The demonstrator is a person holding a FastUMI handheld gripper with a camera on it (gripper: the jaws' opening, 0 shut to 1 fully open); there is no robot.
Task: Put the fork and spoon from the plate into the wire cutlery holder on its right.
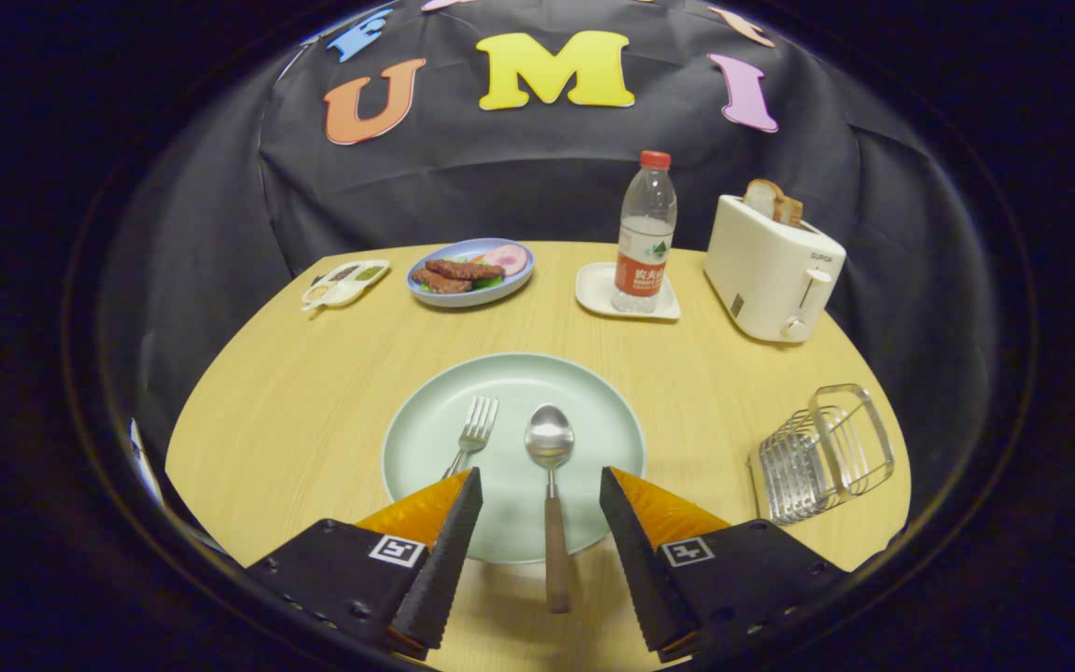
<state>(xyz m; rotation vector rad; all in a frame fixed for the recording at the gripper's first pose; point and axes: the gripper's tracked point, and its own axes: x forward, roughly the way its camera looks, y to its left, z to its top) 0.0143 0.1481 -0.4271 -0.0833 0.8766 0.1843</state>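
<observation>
- Jaws of the gripper [541, 485] stand wide apart, straddling the wooden-handled steel spoon [551, 485].
- Steel fork [472, 439] lies beside it on the pale green round plate [593, 411].
- Wire cutlery holder [822, 453] sits near the table's [295, 392] right edge.

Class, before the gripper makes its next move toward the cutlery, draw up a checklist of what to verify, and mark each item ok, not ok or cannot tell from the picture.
1. Gripper open, nothing held: ok.
2. Spoon lies between the fingers, its handle reaching over the plate edge toward the gripper: ok.
3. Fork on the plate, apart from the spoon: ok; its handle is hidden behind one finger.
4. Holder to the plate's right, with no cutlery in it: ok.
5. Holder standing upright: cannot tell; it looks tilted.
6. Table between plate and holder free of things: ok.
</observation>
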